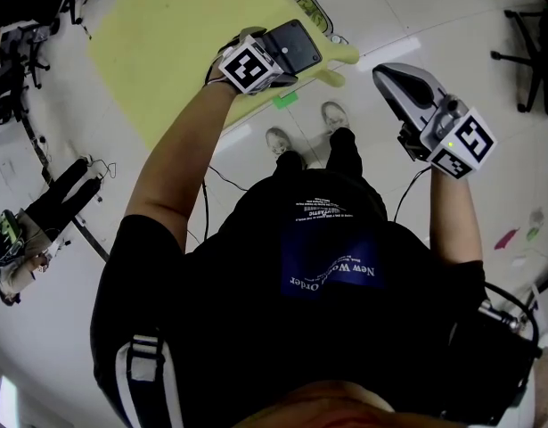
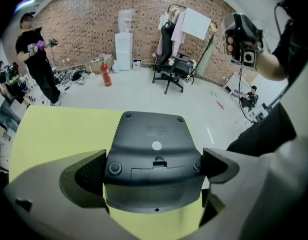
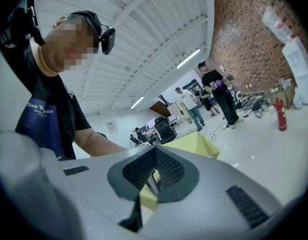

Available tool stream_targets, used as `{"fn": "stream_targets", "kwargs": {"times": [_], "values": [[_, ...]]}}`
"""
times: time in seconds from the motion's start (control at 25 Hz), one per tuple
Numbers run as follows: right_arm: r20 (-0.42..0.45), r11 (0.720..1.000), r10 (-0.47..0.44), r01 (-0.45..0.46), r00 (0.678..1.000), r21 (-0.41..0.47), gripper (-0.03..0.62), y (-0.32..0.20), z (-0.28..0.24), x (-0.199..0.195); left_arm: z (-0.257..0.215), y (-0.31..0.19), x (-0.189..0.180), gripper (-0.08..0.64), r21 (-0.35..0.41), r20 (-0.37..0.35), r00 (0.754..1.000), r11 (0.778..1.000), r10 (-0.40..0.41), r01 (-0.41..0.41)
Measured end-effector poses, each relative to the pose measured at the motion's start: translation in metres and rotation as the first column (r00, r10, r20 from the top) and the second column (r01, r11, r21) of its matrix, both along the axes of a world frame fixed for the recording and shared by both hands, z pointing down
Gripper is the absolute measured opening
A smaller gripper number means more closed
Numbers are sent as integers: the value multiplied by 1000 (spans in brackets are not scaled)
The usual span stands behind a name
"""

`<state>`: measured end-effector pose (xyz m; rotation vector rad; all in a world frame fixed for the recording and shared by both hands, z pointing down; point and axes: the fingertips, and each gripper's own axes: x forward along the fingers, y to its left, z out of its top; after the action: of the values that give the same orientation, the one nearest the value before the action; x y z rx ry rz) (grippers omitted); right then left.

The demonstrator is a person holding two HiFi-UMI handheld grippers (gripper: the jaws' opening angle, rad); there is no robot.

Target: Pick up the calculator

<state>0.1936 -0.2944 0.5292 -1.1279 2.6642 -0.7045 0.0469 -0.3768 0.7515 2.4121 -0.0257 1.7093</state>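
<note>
- Clamping the dark grey plastic calculator (image 2: 154, 154) by its 2 side edges, the left gripper (image 2: 154, 170) holds it back-face up; a side grip likely keeps it level.
- It appears lifted clear of the flat yellow table (image 2: 58, 134); the pick-up looks done.
- The right gripper (image 3: 152, 173) hangs aside, jaws together on nothing; 1 tool suffices.

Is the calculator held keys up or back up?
Back up: battery cover and rubber feet show on the calculator in the left gripper.
</note>
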Motion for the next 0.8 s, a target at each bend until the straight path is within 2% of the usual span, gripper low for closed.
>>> {"fn": "stream_targets", "kwargs": {"times": [0.2, 0.28, 0.36, 0.4, 0.52, 0.6, 0.68, 0.8], "values": [[-2, 1000, -6, 6, 1000, 3, -14, 5, -2, -9, -16, -3, -6, 589, -13, -69, 996, 998, -59, 59], [1, 1000, -14, 14, 1000, 3, -14, 4, -4, -11, -18, -5, -9, 589, -46, -84, 991, 994, -101, 97], [4, 1000, -23, 23, 1000, 5, -14, 4, -7, -13, -23, -8, -9, 589, -138, -136, 969, 973, -205, 187], [4, 1000, -28, 28, 1000, 7, -14, 4, -8, -15, -27, -9, -9, 588, -199, -166, 947, 950, -274, 241], [4, 999, -37, 37, 999, 9, -14, 5, -10, -18, -41, -17, -14, 588, -369, -231, 854, 854, -467, 367], [7, 999, -41, 41, 999, 8, -14, 4, -12, -20, -50, -22, -18, 588, -487, -262, 770, 769, -581, 414], [9, 999, -47, 47, 999, 7, -14, 4, -14, -23, -63, -30, -24, 588, -614, -286, 657, 659, -698, 433], [6, 998, -62, 62, 998, 10, -14, 2, -18, -32, -88, -44, -39, 588, -771, -306, 445, 493, -842, 403]]}}
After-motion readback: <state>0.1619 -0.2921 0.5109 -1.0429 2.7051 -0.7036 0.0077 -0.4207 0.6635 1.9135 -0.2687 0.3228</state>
